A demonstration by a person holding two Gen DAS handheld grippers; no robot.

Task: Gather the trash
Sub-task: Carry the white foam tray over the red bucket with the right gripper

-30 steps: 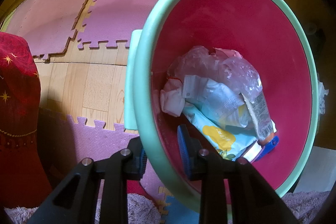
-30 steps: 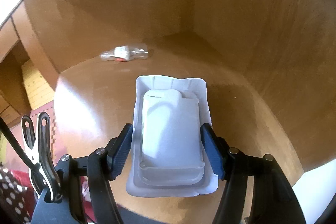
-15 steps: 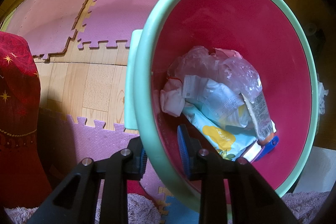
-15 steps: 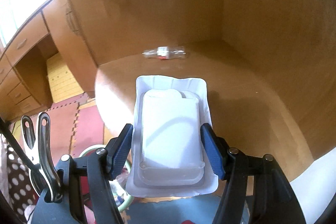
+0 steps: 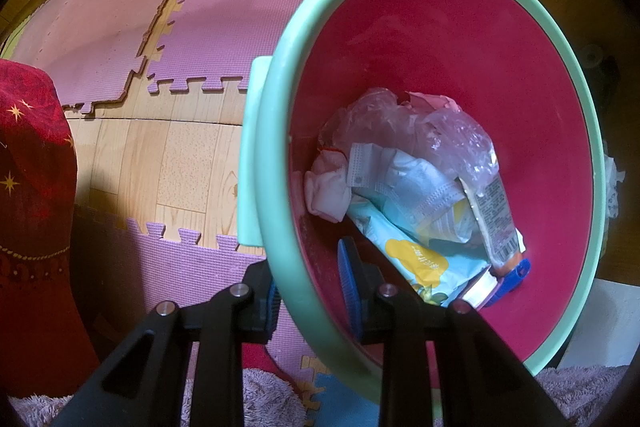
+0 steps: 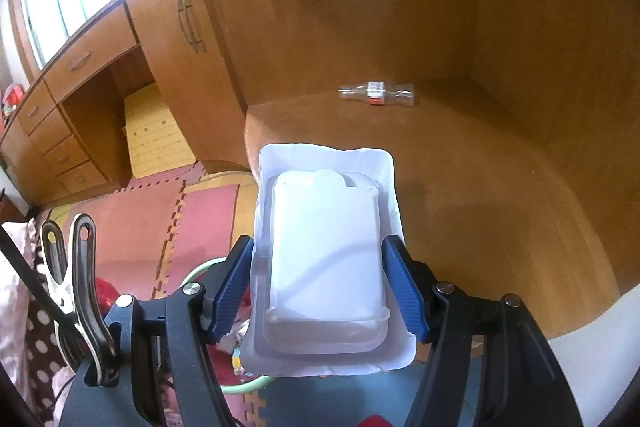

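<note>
Around us the wooden floor (image 5: 192, 163) is largely covered by pink interlocking foam mats (image 5: 224, 19), whose toothed edges leave a bare strip of boards beside the bin. The brown wooden corner shelf (image 6: 500, 187) ends in a curved front edge, with broad bare surface between that edge and the two walls behind it. Our round bin with a mint-green rim and dark pink inside (image 5: 280, 131) hangs tilted over the mats; its rim is pinched by our left gripper (image 5: 308, 291), one pad outside and one inside the wall, clenched tight. Crumpled plastic bags, a face mask and printed wrappers (image 5: 416, 195) lie heaped at the bin's bottom, leaving the upper walls clear. Our right gripper (image 6: 318, 291) grasps a white rectangular plastic tray (image 6: 328, 259) by its long sides, carried past the shelf's front edge, partly over the bin's rim below. A small clear plastic bottle with a red-and-white label (image 6: 376, 95) lies on its side near the shelf's back wall, well apart from the tray.
</note>
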